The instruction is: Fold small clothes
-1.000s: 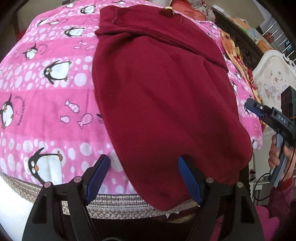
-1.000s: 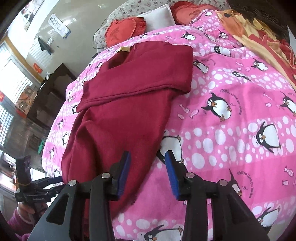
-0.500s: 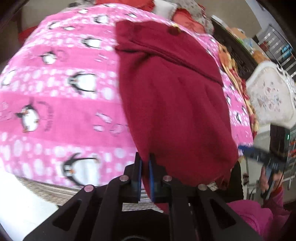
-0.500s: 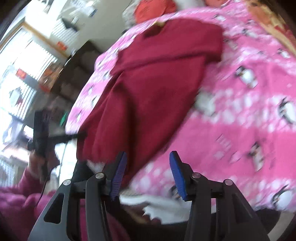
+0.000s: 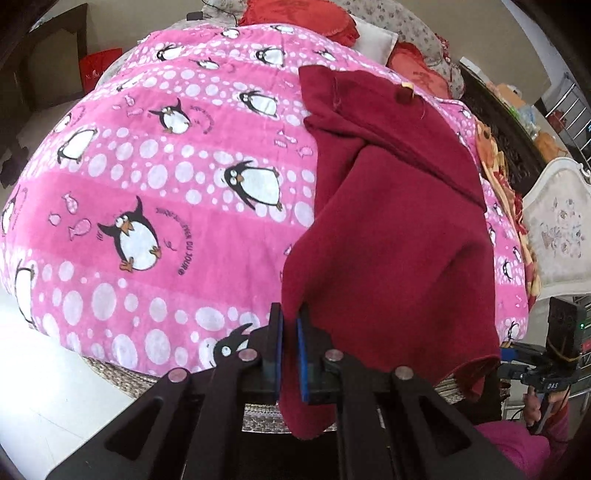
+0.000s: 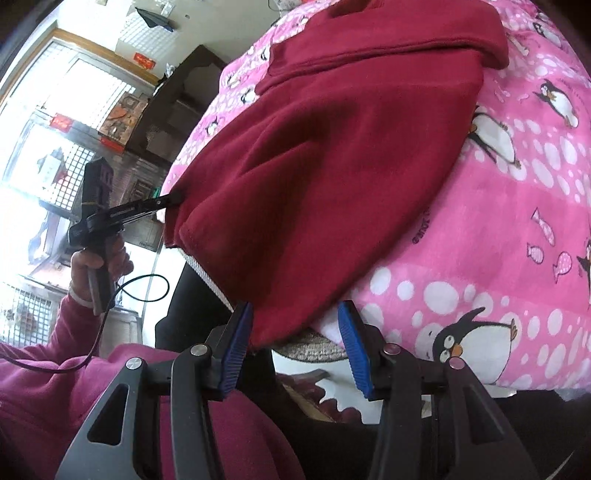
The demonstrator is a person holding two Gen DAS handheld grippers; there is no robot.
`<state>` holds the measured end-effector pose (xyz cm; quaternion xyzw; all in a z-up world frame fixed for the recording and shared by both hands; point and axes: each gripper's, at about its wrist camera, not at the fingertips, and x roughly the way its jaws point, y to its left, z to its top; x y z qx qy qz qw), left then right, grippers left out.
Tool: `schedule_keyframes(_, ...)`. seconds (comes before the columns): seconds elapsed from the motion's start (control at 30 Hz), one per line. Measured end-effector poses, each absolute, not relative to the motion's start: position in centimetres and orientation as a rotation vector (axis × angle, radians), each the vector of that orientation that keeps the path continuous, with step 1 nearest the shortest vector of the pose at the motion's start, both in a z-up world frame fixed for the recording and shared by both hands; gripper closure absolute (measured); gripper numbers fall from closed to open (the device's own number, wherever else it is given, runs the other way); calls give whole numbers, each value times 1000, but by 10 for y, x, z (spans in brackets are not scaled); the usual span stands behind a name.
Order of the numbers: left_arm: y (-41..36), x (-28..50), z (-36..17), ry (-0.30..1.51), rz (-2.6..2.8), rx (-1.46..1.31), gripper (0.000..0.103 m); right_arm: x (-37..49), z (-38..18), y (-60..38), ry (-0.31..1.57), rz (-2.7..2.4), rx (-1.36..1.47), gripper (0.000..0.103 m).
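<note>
A dark red fleece garment (image 5: 399, 229) lies lengthwise on a pink penguin-print blanket (image 5: 155, 192), its near hem hanging over the bed's front edge. My left gripper (image 5: 290, 354) is shut on the garment's near left hem corner, which is lifted. It also shows in the right wrist view (image 6: 166, 201), pinching that corner. My right gripper (image 6: 295, 347) is open, its blue pads either side of the garment's (image 6: 332, 177) near right hem corner without pinching it. The right gripper also appears in the left wrist view (image 5: 517, 354) at the far right, below the hem.
Red cushions (image 5: 295, 16) and a white pillow (image 5: 373, 38) lie at the bed's head. A white padded bed end (image 5: 554, 236) stands to the right. A woven mat edge (image 5: 122, 373) runs under the blanket's front. The person's magenta sleeve (image 6: 55, 387) is at lower left.
My left gripper closed on the garment's near left hem corner and lifted it. My right gripper dropped down to the near right hem corner and stays open.
</note>
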<state>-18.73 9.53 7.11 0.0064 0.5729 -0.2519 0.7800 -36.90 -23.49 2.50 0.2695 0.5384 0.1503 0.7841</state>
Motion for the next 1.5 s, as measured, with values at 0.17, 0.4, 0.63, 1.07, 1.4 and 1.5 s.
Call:
schedule_keyframes(0.17,93,-187,65,1255,-540,-2,96,-363,19,-230,1171,339,615,81)
schedule_keyframes(0.4,86,-193,71,1256,-572,19,96,-355,6,-234,1139,301,668,103)
schedule_keyframes(0.63,81,-224,94,1257,-715,18,96,-399,76,-263,985,233,565,103)
schedule_keyframes(1.07,69,-234,66,1296,-670,28,66,-423,21,-307,1061,113,748,97)
schedule_keyframes(1.4,55,-242,47,1342,-655,66,50,-432,14,-307,1101,112,722,90)
schedule_keyframes(1.5,51,-240,44,1356,-650,95,53,-432,14,-302,1099,128,716,90)
